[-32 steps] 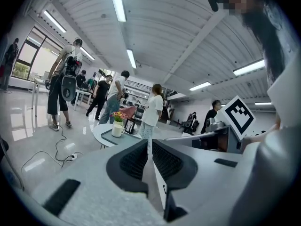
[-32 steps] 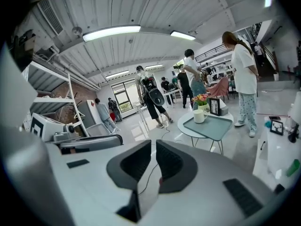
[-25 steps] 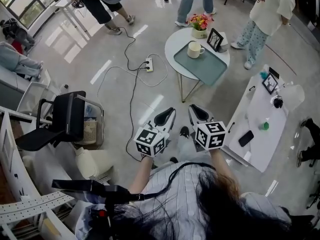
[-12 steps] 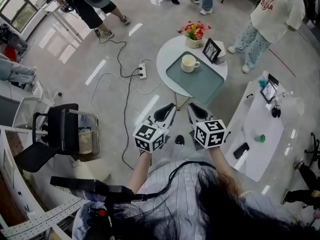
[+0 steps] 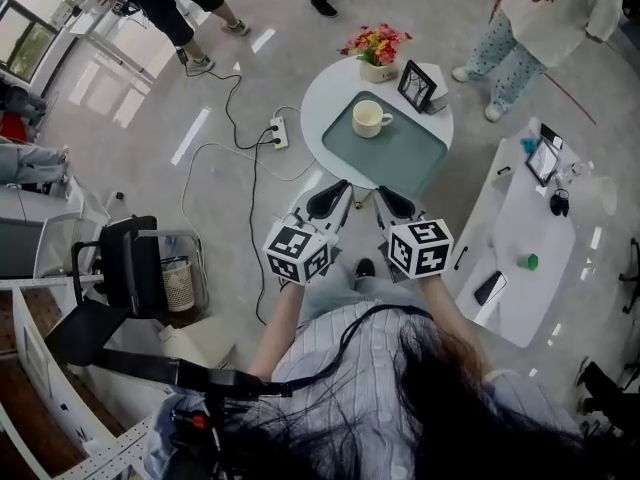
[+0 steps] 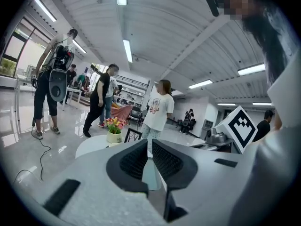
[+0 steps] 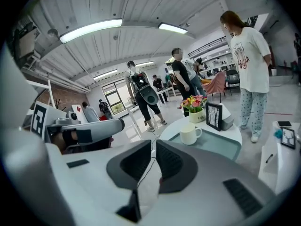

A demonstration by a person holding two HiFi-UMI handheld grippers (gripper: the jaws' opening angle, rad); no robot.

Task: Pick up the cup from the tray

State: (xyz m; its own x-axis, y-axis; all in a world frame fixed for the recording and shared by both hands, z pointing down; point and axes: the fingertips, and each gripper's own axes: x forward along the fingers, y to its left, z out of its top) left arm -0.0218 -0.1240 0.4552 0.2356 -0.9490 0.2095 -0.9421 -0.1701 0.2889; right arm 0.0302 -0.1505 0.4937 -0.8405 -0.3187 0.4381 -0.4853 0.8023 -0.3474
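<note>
A white ceramic cup (image 5: 368, 118) stands in the far-left part of a grey-green rectangular tray (image 5: 405, 158) on the round white worktop (image 5: 322, 108). Behind the tray is a flower pot (image 5: 377, 69), with a black picture frame (image 5: 416, 84) to its right.

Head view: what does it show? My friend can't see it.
A cream cup stands on a green tray on a round white table, beside flowers and a frame. The left gripper and right gripper, held short of the table, point toward it, jaws shut.

I log a flower pot (image 5: 378, 56) and picture frame (image 5: 416, 85) at 12 o'clock on the round table (image 5: 318, 103). Power strip (image 5: 279, 133) at 11, black chair (image 5: 130, 263) at 9. White desk (image 5: 515, 218) with phone (image 5: 490, 287) at 3.
</note>
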